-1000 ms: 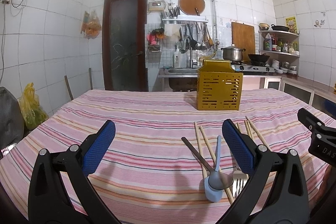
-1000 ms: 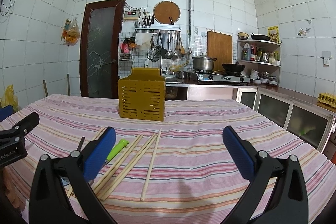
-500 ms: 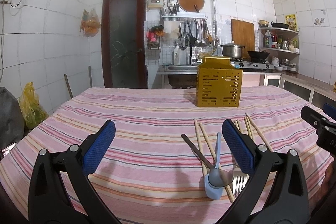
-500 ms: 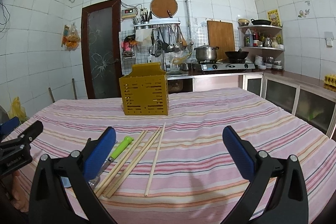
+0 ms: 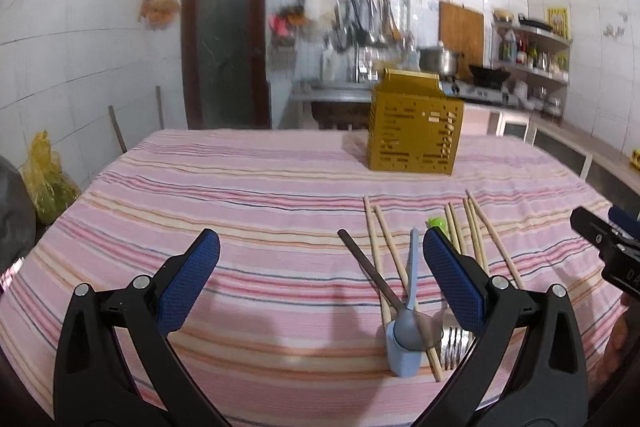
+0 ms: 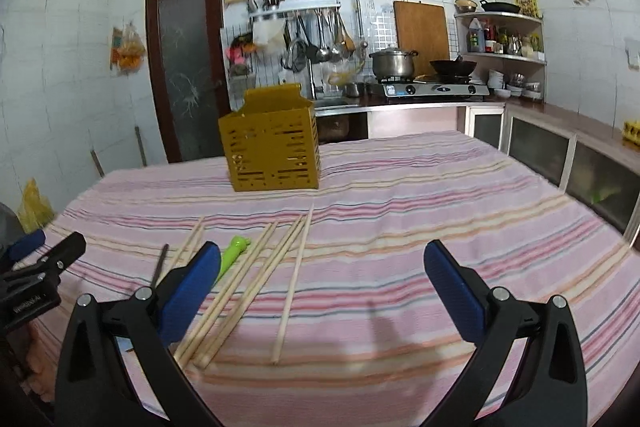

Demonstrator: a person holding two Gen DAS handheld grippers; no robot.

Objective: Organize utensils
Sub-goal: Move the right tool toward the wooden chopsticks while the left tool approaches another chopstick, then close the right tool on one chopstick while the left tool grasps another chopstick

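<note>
Both claws are wide open and hold nothing: the left gripper (image 5: 322, 273) and the right gripper (image 6: 322, 273) hover over the striped pink tablecloth (image 5: 240, 195). The pale wooden chopsticks (image 6: 256, 275) lie loose in front of the yellow slotted plastic holder (image 6: 274, 155), well apart from it. I think it is best to close on one chopstick near its middle, so it does not tilt. Only the left view shows the grey metal spoon (image 5: 414, 327), the light blue plastic spoon (image 5: 408, 351) and the steel fork (image 5: 452, 343)

A matt striped cloth (image 6: 400, 227) is covering the table. Beside the slotted yellow plastic holder (image 6: 272, 155), pale bare-wood chopsticks (image 6: 294, 275) are lying, and a glossy metal spoon (image 5: 408, 327) is shining near them.
</note>
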